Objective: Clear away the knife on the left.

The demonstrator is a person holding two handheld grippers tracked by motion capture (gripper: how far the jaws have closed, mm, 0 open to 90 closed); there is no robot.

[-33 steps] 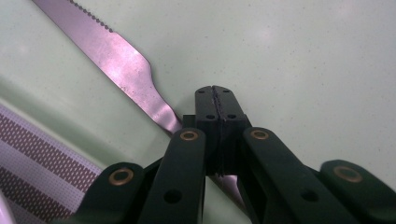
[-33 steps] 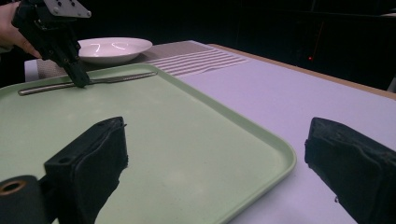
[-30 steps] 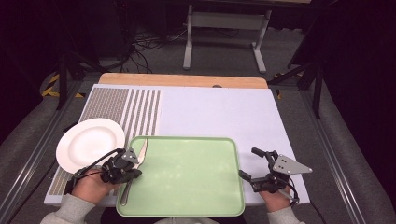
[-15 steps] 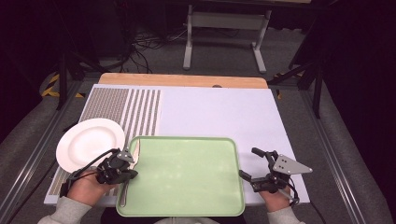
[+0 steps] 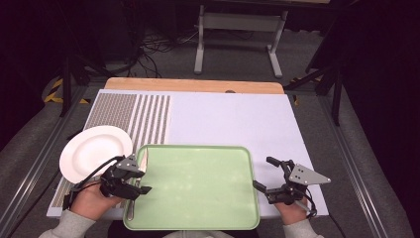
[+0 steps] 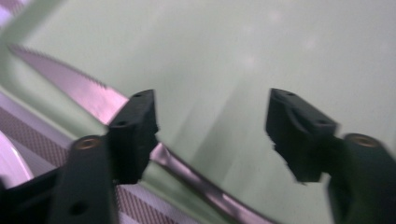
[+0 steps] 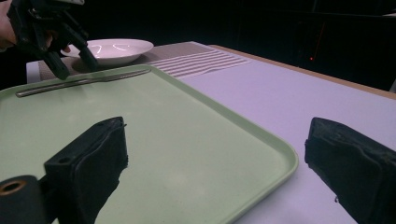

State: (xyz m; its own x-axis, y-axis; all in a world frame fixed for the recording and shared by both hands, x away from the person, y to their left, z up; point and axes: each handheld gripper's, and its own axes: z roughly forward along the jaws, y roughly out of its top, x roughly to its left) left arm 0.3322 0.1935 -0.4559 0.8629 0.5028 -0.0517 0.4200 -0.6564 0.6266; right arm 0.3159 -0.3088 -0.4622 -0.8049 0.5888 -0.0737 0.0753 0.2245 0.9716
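A pale green tray (image 5: 198, 183) lies at the table's near edge. A serrated table knife (image 5: 132, 203) rests along its left rim, blade pointing away from me. My left gripper (image 5: 144, 181) hovers open just over the knife; in the left gripper view the blade (image 6: 79, 86) runs under the left jaw, and nothing is between the jaws (image 6: 210, 126). My right gripper (image 5: 262, 172) stands open at the tray's right rim, holding nothing. From the right gripper view (image 7: 215, 158) the knife (image 7: 84, 80) shows on the far rim, with the left gripper (image 7: 56, 37) above it.
A white plate (image 5: 94, 151) sits left of the tray, partly on a brown striped placemat (image 5: 133, 114). The white table cover (image 5: 233, 124) stretches behind the tray to a wooden back edge (image 5: 193, 85). Dark floor and stands lie beyond.
The left gripper has shifted slightly over the knife at the tray's left rim. The right gripper has not moved.
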